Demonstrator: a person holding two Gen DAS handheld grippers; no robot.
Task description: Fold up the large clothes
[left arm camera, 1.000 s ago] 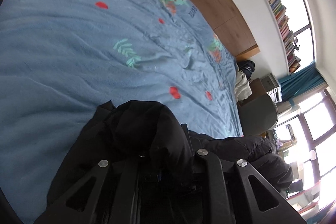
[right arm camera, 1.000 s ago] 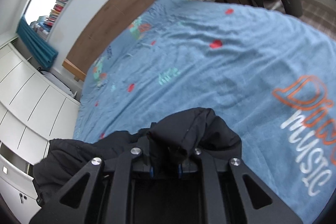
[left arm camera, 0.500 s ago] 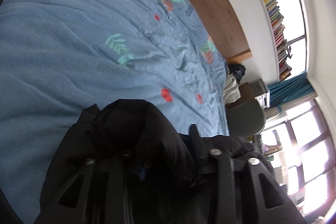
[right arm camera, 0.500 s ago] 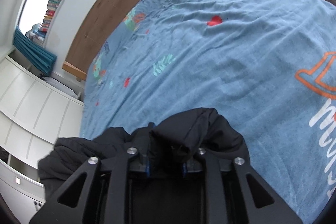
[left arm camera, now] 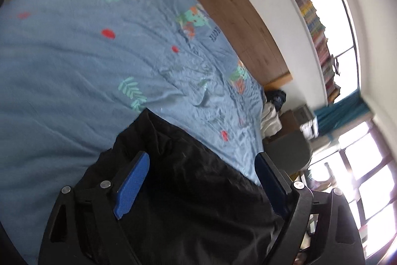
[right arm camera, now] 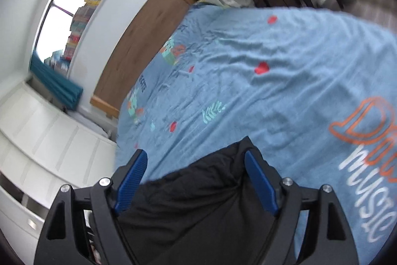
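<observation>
Nearest, the left gripper (left arm camera: 201, 180) and right gripper (right arm camera: 196, 178) have just been opening and stand wide, pads clear of the black jacket (left arm camera: 193, 190) lying below them on the blue bedspread (left arm camera: 74, 81). This looks like a release ending one fold; next probably calls for regrasping another edge.

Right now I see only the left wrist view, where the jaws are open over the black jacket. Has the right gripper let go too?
Observer: Yes. The right gripper has just been opening its jaws. The black jacket lies between them, not pinched.
Operator: What is on the bed beside it?
Observer: Large orange and white lettering, printed on the blue bedspread to the right of the jacket.
</observation>
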